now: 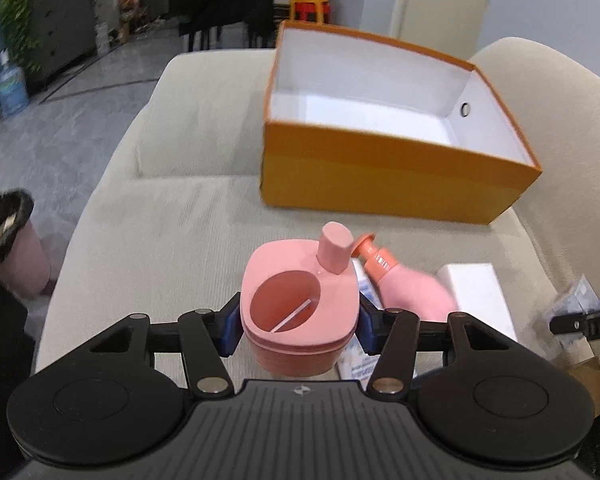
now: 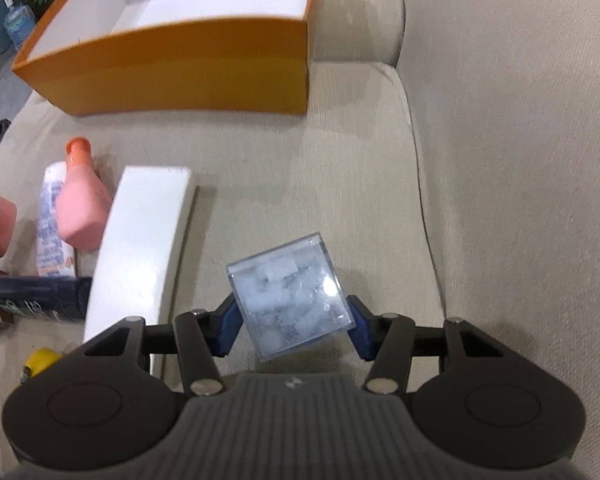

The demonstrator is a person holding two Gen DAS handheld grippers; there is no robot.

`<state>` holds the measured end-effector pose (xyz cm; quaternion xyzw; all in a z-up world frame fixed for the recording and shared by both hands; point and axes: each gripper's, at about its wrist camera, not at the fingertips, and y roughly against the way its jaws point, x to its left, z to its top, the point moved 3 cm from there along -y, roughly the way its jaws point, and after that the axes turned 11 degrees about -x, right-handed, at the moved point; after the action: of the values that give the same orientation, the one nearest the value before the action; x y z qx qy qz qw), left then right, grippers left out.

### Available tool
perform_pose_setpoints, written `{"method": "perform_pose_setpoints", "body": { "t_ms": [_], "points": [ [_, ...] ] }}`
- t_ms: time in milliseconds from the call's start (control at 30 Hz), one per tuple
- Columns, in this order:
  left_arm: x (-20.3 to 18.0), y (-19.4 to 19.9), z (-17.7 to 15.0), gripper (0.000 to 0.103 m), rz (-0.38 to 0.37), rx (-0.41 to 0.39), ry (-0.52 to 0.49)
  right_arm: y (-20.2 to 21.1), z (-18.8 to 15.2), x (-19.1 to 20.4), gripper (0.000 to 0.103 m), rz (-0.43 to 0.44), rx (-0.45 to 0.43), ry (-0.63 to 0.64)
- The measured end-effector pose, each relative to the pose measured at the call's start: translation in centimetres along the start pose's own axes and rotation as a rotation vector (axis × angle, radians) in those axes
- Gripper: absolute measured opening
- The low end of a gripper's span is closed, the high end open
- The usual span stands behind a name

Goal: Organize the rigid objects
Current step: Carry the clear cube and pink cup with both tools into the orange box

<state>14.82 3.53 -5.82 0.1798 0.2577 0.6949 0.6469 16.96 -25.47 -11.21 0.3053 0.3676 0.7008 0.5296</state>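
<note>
Pink cup [image 1: 298, 312]: clamped at its sides in my left gripper [image 1: 298, 326], near-centre, so it stays upright. Clear cube [image 2: 290, 296]: pinched, tilted, in my right gripper [image 2: 292, 330]. Orange box [image 1: 380, 168]: far, open-topped, evidently their destination; nothing visible inside.

A beige upholstered sofa [image 1: 188, 128] with a fine ribbed weave was seen filling both views, its rounded backrest [image 2: 520, 120] rising along one side. Beyond it, a grey marbled floor [image 1: 72, 120] was shown stretching toward the far end of the room. A dark grey chest of drawers [image 1: 66, 32] was set against the left wall, with trailing green plants [image 1: 14, 16] draped over it. A large water bottle [image 1: 10, 88] was stood on the floor nearby. A yellow stool [image 1: 310, 6] and what may have been dark chairs [image 1: 220, 4], blurred, were seen farther back. A pale wall [image 1: 540, 4] and a cream door panel [image 1: 440, 0] were lit evenly.
</note>
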Motion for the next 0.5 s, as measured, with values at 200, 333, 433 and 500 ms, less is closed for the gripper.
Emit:
{"method": "perform_pose_setpoints", "body": {
  "t_ms": [200,333,433,500],
  "points": [
    [-0.8,-0.1,3.8,0.062,-0.042,-0.036,-0.048,1.8,2.9,0.7,0.054,0.026,-0.074,-0.004],
    [-1.0,-0.5,7.1,0.062,-0.065,-0.061,-0.055,2.8,5.5,1.8,0.054,0.053,-0.131,0.0],
    [-1.5,-1.2,9.3,0.062,-0.079,-0.075,-0.073,3.3,7.4,2.7,0.054,0.072,-0.165,0.008],
    [-1.9,-2.0,10.7,0.062,-0.089,-0.074,-0.087,3.5,8.8,3.4,0.054,0.087,-0.186,0.008]
  ]
}}
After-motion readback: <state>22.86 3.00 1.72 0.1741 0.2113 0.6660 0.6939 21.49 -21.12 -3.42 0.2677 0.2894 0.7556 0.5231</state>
